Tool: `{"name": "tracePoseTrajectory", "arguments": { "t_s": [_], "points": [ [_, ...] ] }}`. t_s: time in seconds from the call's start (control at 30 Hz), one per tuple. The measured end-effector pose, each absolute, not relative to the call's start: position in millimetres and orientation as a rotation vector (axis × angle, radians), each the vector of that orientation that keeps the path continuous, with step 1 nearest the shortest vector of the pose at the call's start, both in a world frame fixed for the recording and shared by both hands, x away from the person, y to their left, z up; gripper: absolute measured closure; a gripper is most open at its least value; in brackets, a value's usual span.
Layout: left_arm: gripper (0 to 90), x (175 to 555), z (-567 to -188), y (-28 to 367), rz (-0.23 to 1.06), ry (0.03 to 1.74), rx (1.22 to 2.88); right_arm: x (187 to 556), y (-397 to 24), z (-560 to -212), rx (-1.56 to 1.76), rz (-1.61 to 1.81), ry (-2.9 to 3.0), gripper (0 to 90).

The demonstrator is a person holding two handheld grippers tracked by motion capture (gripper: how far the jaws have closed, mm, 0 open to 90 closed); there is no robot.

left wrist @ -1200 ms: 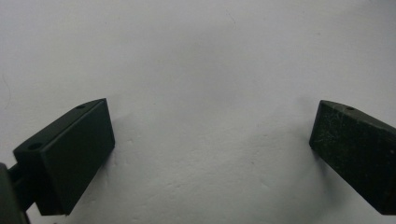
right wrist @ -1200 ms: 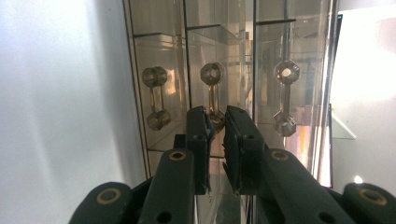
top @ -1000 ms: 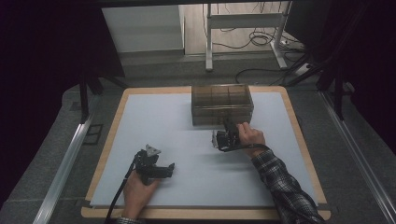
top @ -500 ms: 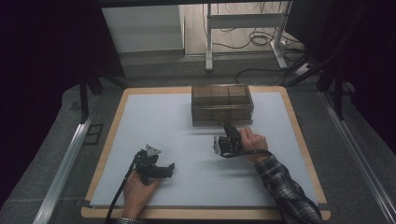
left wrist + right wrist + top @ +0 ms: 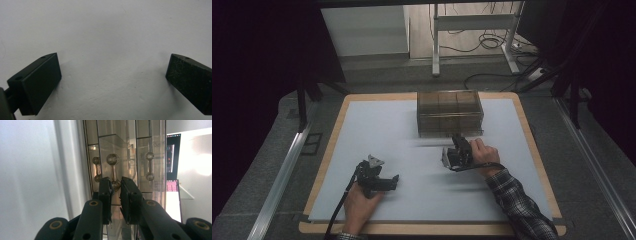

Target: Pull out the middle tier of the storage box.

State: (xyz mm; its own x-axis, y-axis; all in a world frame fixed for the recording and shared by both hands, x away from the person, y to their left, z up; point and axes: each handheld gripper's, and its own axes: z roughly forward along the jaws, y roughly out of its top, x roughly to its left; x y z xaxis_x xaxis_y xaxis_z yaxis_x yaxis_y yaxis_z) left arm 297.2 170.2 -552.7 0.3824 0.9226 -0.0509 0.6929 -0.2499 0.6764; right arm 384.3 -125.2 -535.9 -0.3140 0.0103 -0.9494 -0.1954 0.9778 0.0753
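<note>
The smoky clear drawer box (image 5: 450, 112) sat in the upper middle of the high view, at the far edge of the pale mat (image 5: 387, 130). In the right gripper view its front filled the centre, a dumbbell-shaped handle (image 5: 113, 168) just ahead of the right gripper (image 5: 115, 187). Its jaws stood nearly pressed together with a thin gap; whether they pinched the handle's lower knob I could not tell, though they had just eased apart slightly. The left gripper (image 5: 112, 75), lower left in the high view, rested spread wide over bare mat. If the grip was shallow, a pull could slip off the knob, or drag the whole unbraced box forward.
</note>
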Motion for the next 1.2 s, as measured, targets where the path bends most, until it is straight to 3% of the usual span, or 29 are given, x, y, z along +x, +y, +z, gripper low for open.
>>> {"name": "tracePoseTrajectory", "arguments": {
  "t_s": [1.2],
  "points": [
    [0.0,297,-553,170,0.48,1.383,2.027,388,-142,-503,-0.008,0.439,2.123,68.7]
  ]
}}
